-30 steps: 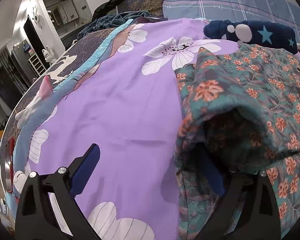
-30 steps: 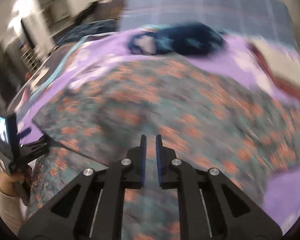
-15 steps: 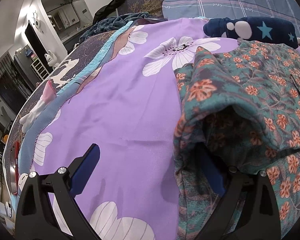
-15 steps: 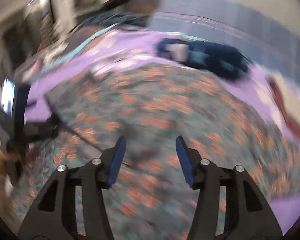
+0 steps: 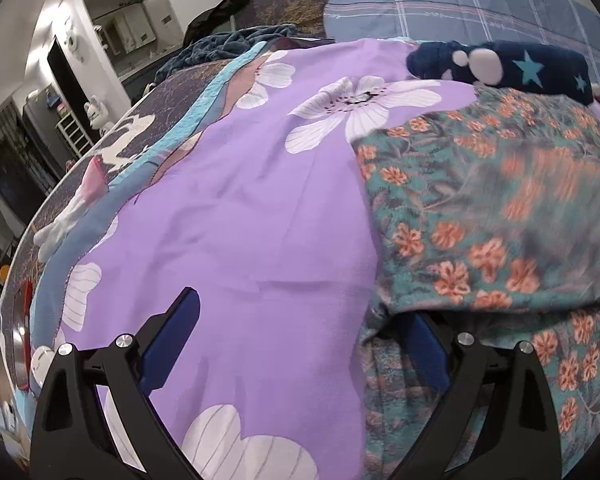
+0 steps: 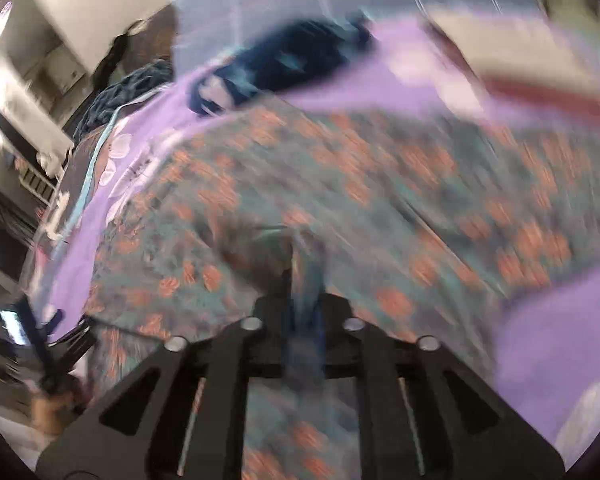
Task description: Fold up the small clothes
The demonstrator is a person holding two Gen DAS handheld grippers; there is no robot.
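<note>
A teal garment with orange flowers (image 5: 480, 216) lies on the purple floral bedsheet (image 5: 240, 220), on the right of the left wrist view. My left gripper (image 5: 300, 336) is open at the garment's left edge; its right finger (image 5: 424, 348) sits under a fold of the cloth. In the blurred right wrist view the same garment (image 6: 360, 184) fills the middle. My right gripper (image 6: 302, 300) is shut on a pinch of that cloth and lifts it. The left gripper also shows in the right wrist view (image 6: 40, 344), at the lower left.
A navy plush item with stars and white patches (image 5: 500, 66) lies at the far side of the garment. A blue plaid cover (image 5: 460, 4) and dark bedding (image 5: 228, 46) lie at the head of the bed. The bed's left edge (image 5: 60, 200) drops to the room.
My right gripper opened, then shut on the floral garment and pulls it up. The fold over my left gripper's right finger has flattened and spread. The left gripper has stayed put and open.
</note>
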